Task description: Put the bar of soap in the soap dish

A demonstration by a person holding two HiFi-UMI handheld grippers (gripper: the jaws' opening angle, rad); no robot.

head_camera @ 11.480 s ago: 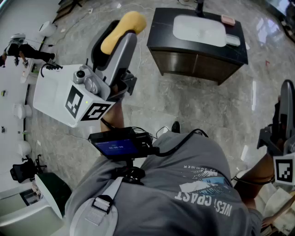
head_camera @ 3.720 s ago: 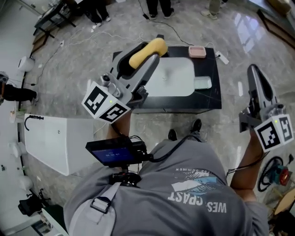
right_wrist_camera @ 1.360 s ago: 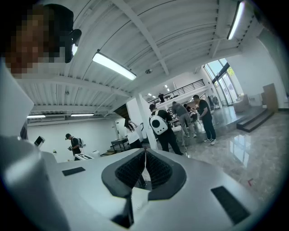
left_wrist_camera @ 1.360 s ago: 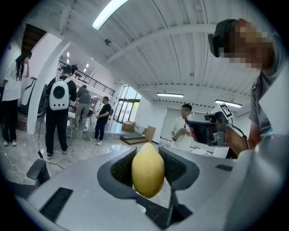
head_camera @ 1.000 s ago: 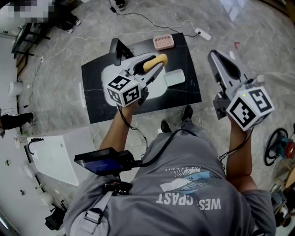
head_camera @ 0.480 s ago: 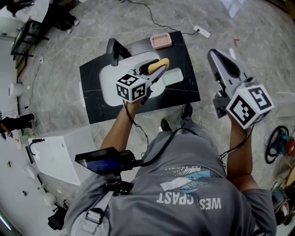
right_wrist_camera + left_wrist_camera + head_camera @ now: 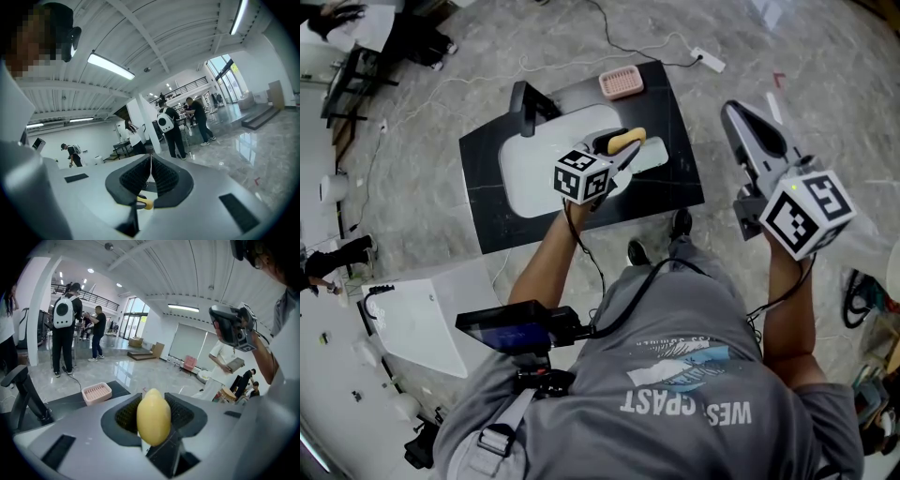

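Yellow soap bar (image 7: 153, 416), clamped in left gripper (image 7: 623, 148), probably for carrying to pink soap dish (image 7: 621, 83) at vanity (image 7: 675, 169) far edge; right gripper (image 7: 150, 174) pinched together, empty.

1. The countertop (image 7: 675, 178) is black and smooth, with a faint sheen.
2. Sunk into the countertop, the basin (image 7: 530, 173) looks white and glazed.
3. At the countertop's far edge, the soap dish (image 7: 622, 83) is pink gridded plastic.
4. Above the countertop, the bar of soap (image 7: 153, 422) is yellow, smooth and waxy-matt, between the black ribbed pads (image 7: 125, 414) of the left gripper (image 7: 628, 142), whose shell is grey matt plastic.
5. Around the countertop, the floor (image 7: 422, 103) is glossy, polished grey stone.
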